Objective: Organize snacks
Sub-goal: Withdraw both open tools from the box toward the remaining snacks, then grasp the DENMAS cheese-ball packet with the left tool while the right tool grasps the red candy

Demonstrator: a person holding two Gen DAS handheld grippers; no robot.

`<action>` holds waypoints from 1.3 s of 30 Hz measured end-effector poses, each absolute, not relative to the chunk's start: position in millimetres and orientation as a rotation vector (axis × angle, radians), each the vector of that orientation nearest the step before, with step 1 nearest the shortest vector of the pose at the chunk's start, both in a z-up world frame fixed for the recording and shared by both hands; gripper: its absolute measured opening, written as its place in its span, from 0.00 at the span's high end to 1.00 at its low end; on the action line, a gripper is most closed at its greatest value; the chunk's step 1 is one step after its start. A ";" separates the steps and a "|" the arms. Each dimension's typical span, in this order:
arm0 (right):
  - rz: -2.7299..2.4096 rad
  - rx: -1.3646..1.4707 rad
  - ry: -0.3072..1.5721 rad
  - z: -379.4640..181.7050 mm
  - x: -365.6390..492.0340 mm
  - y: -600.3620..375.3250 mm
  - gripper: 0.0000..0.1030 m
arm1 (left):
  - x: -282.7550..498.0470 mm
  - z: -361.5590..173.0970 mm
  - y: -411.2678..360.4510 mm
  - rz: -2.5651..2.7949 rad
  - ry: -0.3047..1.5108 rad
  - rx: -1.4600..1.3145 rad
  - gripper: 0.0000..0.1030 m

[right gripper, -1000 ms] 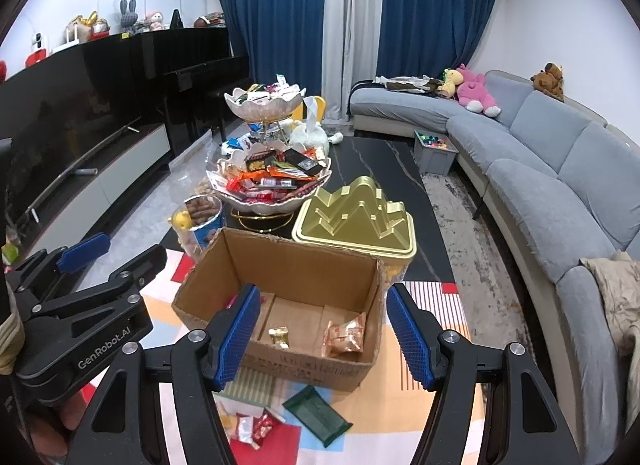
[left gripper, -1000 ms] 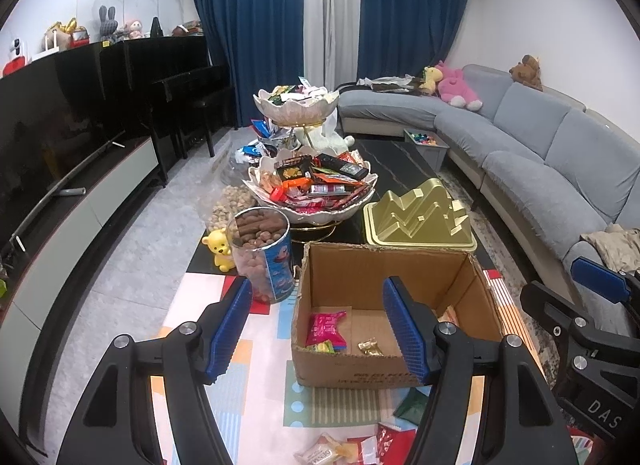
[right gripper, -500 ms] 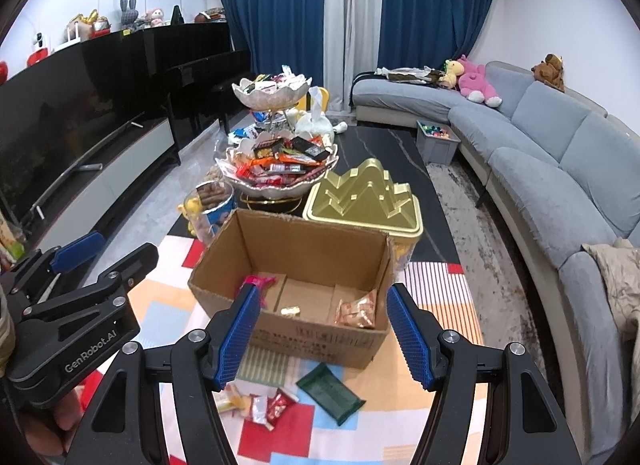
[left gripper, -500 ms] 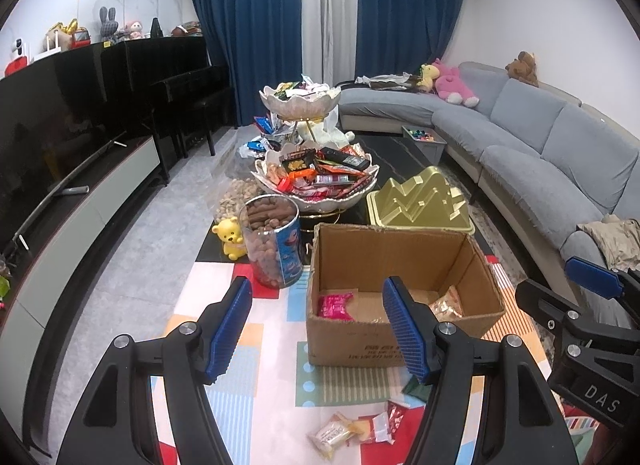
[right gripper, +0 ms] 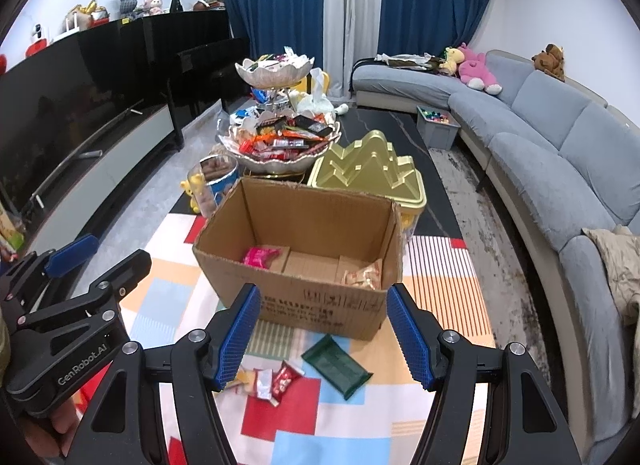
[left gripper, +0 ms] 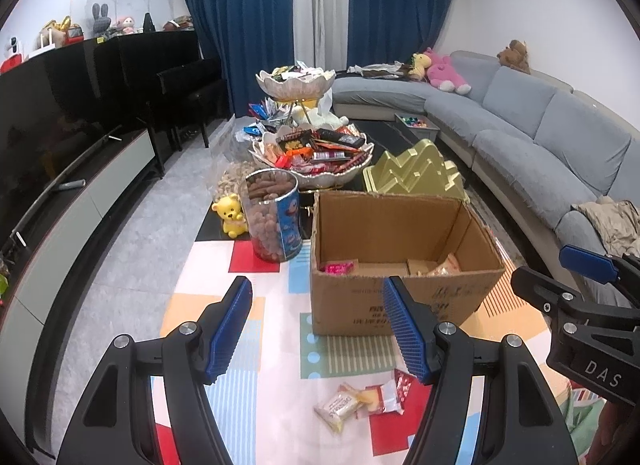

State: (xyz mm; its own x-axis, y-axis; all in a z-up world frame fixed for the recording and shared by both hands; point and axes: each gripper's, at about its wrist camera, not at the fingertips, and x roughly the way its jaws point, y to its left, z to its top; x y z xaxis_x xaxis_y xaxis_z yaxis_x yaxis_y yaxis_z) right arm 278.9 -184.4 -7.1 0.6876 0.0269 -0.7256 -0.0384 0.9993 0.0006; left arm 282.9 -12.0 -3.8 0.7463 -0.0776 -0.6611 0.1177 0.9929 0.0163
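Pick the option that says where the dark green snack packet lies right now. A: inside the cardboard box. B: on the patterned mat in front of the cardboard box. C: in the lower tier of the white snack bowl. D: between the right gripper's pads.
B: the dark green snack packet lies flat on the patterned mat, just before the cardboard box; the right gripper stands open and empty above it.

My open fingers point(left gripper: 240, 329) frame the cardboard box point(left gripper: 400, 265) at centre; loose snack packets point(left gripper: 360, 401) lie below it.

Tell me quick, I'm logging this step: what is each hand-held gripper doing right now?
Left hand-held gripper: open, holding nothing.
Right hand-held gripper: open, holding nothing.
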 end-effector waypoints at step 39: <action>0.034 0.083 1.156 -134.4 282.3 -174.6 0.36 | 279.4 -120.2 -17.3 -0.357 0.989 0.247 0.35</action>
State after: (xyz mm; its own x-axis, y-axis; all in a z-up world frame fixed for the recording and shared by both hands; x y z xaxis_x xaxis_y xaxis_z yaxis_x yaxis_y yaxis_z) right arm 282.3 -174.6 -134.4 0.4025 0.0700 -0.9128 0.0161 0.9964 0.0835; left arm 279.4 -17.3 -120.2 0.4989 -0.1805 -0.8477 0.4023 0.9145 0.0421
